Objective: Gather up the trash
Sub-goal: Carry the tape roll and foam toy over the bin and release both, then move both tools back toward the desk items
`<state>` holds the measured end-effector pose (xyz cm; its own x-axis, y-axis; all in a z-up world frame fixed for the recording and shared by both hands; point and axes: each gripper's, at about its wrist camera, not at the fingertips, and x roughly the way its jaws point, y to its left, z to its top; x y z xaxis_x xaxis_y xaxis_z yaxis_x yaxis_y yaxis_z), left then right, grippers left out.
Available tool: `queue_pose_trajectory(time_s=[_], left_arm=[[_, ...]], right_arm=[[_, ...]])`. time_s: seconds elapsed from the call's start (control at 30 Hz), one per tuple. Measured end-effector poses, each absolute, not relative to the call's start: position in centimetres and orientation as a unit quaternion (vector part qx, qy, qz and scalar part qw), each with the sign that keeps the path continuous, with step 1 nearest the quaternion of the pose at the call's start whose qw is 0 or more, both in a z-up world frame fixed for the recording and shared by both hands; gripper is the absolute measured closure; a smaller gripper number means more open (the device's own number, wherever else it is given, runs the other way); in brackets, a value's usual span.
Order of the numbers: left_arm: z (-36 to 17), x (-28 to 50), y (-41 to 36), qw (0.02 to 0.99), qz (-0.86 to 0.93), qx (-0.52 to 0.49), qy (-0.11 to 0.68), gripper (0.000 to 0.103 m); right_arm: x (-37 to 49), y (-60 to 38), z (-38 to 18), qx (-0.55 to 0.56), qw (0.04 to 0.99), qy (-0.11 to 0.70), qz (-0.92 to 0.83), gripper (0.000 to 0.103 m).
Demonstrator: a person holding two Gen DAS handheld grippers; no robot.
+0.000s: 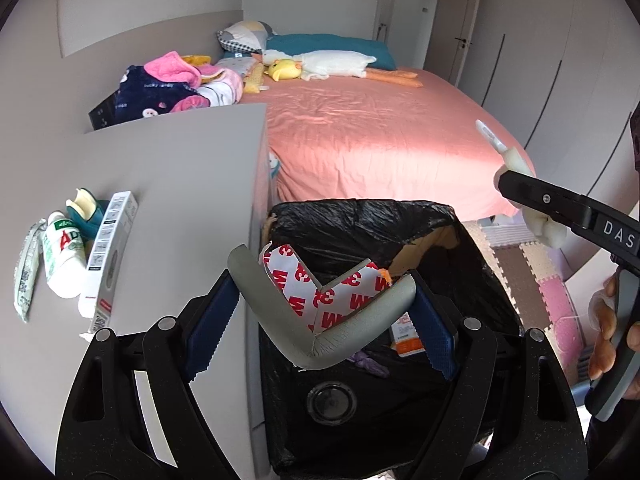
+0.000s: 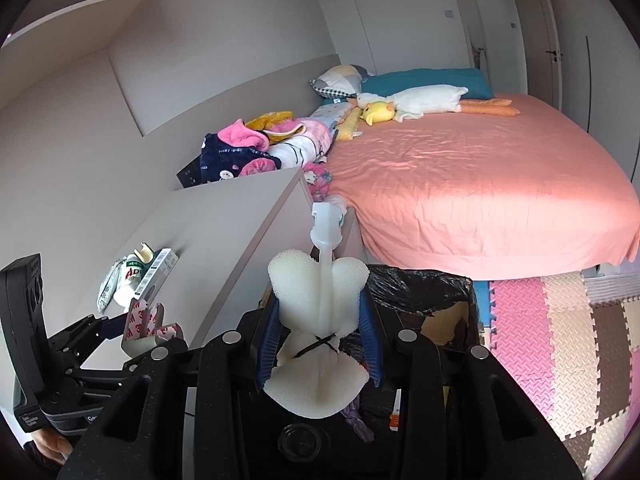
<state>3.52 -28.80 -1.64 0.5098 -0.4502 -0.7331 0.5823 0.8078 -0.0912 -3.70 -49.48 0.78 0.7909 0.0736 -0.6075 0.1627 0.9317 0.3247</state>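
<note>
Clamped between left gripper (image 1: 320, 320) fingers, grey corner guard (image 1: 288, 312) over black-lined trash bin (image 1: 360, 216) at 12 o'clock; right gripper (image 2: 320, 336) squeezing white sponge brush (image 2: 316, 312) likewise.

Worktop (image 1: 180, 168), grey: white box (image 1: 108, 256), white bottle (image 1: 64, 260), teal holder (image 1: 86, 212), sachet (image 1: 26, 268). Bed (image 1: 380, 140), pink sheet: plush duck (image 1: 320, 65), pillows (image 1: 248, 36), clothes heap (image 1: 168, 88). Floor: foam mats (image 2: 560, 340), black-lined bin (image 1: 360, 220).

I am in a home bedroom: a bed (image 1: 380, 132) with a pink sheet fills the far right, plush toys (image 1: 320, 65) and pillows (image 1: 328, 46) at its head, foam mats (image 2: 560, 320) on the floor.
</note>
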Motion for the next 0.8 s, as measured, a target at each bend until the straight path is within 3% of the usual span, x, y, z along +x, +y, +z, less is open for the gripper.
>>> queue_pose_trajectory(time_s=[0.07, 0.1, 0.13, 0.8], left_arm=[[-1.8, 3.5, -29.2, 0.847, -0.335, 0.073, 0.407, 0.016], [-2.0, 3.5, -29.4, 0.84, -0.346, 0.068, 0.412, 0.009], [-2.0, 3.4, -29.5, 0.838, -0.352, 0.065, 0.412, 0.006], [-2.0, 4.3, -26.3, 0.845, -0.333, 0.037, 0.417, 0.006]], right_arm=[[-4.1, -50.2, 0.9, 0.203, 0.927, 0.314, -0.029, 0.052], [-4.4, -50.6, 1.0, 0.214, 0.927, 0.305, -0.033, 0.033], [-4.7, -50.9, 1.1, 0.22, 0.928, 0.298, -0.039, 0.021], [-3.7, -49.4, 0.7, 0.208, 0.927, 0.31, -0.04, 0.02]])
